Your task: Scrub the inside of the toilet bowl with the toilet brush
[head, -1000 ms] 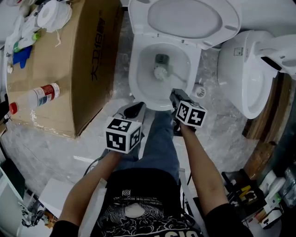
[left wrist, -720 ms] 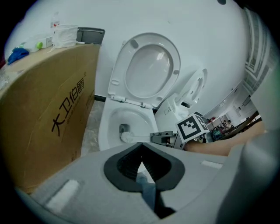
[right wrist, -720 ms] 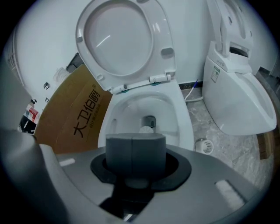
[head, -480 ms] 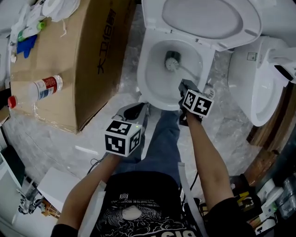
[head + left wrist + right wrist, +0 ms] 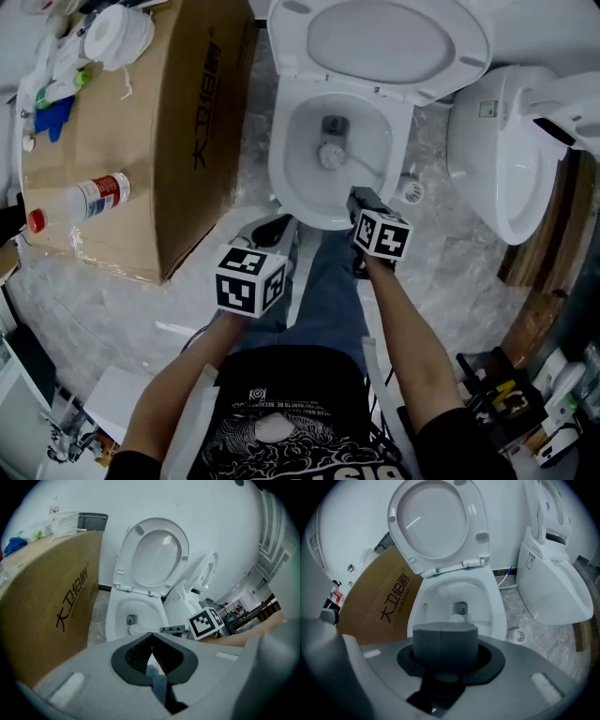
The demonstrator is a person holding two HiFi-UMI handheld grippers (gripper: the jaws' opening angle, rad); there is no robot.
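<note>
Bristles of the toilet brush (image 5: 329,155) sat low inside the toilet bowl (image 5: 277,172) in the head view. Its handle slanted back to the right gripper (image 5: 360,200), which was clenched on it. The left gripper (image 5: 272,226) hung above the floor near the bowl's front, beside a cardboard box (image 5: 150,122). In the left gripper view, the jaws were pressed together at their tips with nothing between them. In the right gripper view, the jaws were closed, and the white bristles showed just above them in the bowl.
</note>
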